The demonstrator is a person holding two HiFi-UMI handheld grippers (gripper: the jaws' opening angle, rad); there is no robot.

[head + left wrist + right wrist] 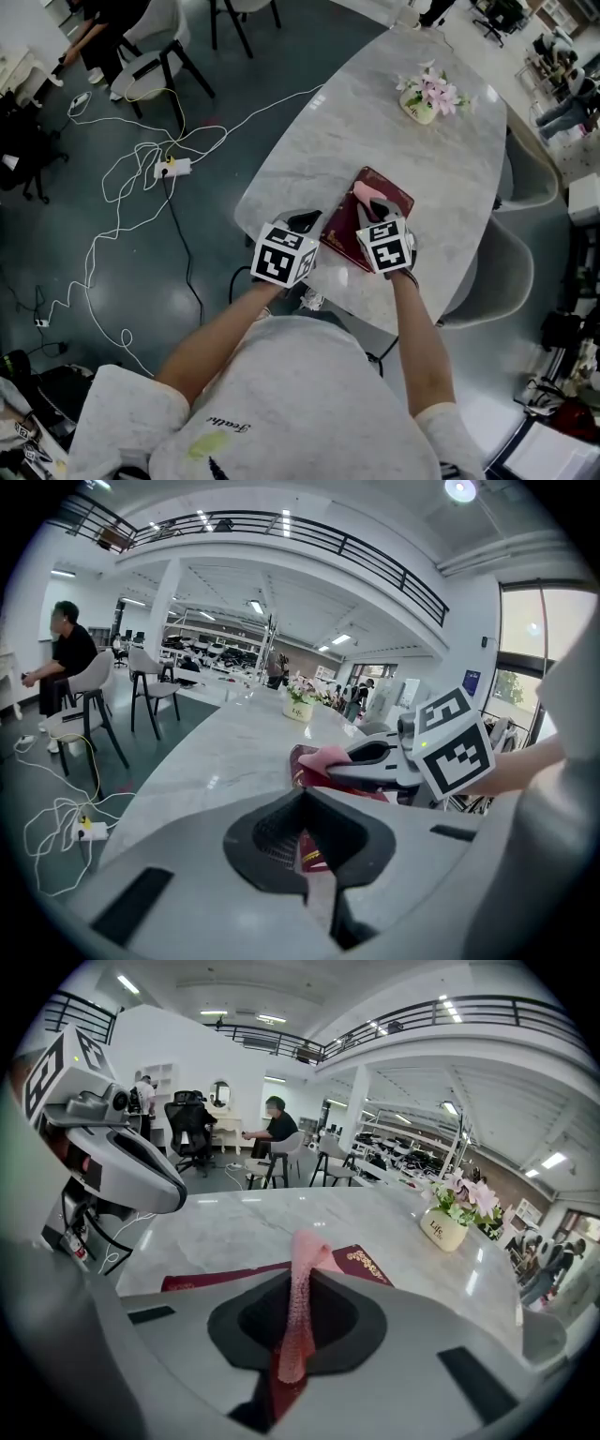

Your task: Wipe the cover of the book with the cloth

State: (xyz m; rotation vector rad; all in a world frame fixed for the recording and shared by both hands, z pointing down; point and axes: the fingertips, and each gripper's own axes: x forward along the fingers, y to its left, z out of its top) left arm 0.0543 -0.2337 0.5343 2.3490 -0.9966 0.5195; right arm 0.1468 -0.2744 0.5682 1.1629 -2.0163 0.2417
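A dark red book [352, 230] with gold print lies near the front edge of the marble table [375, 112]. My left gripper [309, 225] is shut on the book's near left edge; the red cover [306, 847] shows between its jaws. A pink cloth [367, 195] rests on the cover, and my right gripper [372, 210] is shut on it. In the right gripper view the cloth [300, 1307] runs up between the jaws and folds over onto the book [361, 1262]. The left gripper view shows the right gripper [375, 761] with the cloth [323, 757] over the book.
A small pot of pink flowers [427, 97] stands at the table's far side. A white chair [502, 272] sits at the table's right edge. White cables and a power strip [173, 168] lie on the dark floor to the left, near other chairs.
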